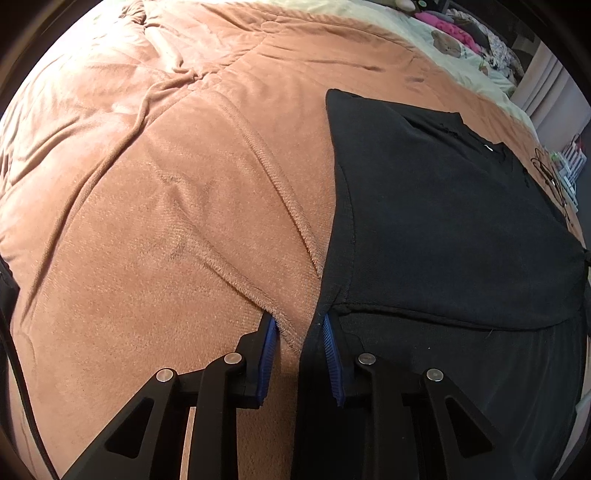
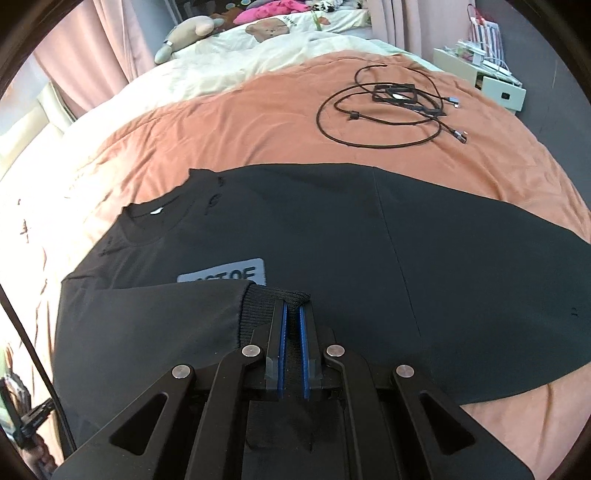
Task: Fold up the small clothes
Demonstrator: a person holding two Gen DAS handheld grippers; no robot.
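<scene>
Bedroom, with a big bed under a rust-orange blanket [image 1: 155, 192] and a pale cream sheet [image 2: 207, 70] further up. Black sweatshirt [image 2: 332, 229] spread flat on that blanket, neck hole toward the left in the right wrist view, grey patch with lettering [image 2: 236, 275] on the chest. One sleeve folded in across the front, ribbed cuff [image 2: 273, 299] ending up right by the patch.

Right gripper [image 2: 292, 314] pinched nearly all the way closed on that ribbed cuff, blue pads [image 2: 283, 332] squeezing the knit between them. Cuff lifted a bit off the shirt body.

Left gripper [image 1: 299, 328] sitting at the near corner of the sweatshirt, jaws only partly apart, with a black fold of the edge running up between the blue pads [image 1: 330, 347]. Left pad resting on the blanket fuzz; can't tell from here whether the fabric is really clamped or just lying in the gap.

Tangle of black cables [image 2: 388, 107] well beyond the shirt on the blanket. Stuffed toy [image 2: 188, 35] and pink stuff [image 2: 273, 9] up by the pillows, small white drawer unit [image 2: 484, 79] off to the side.
</scene>
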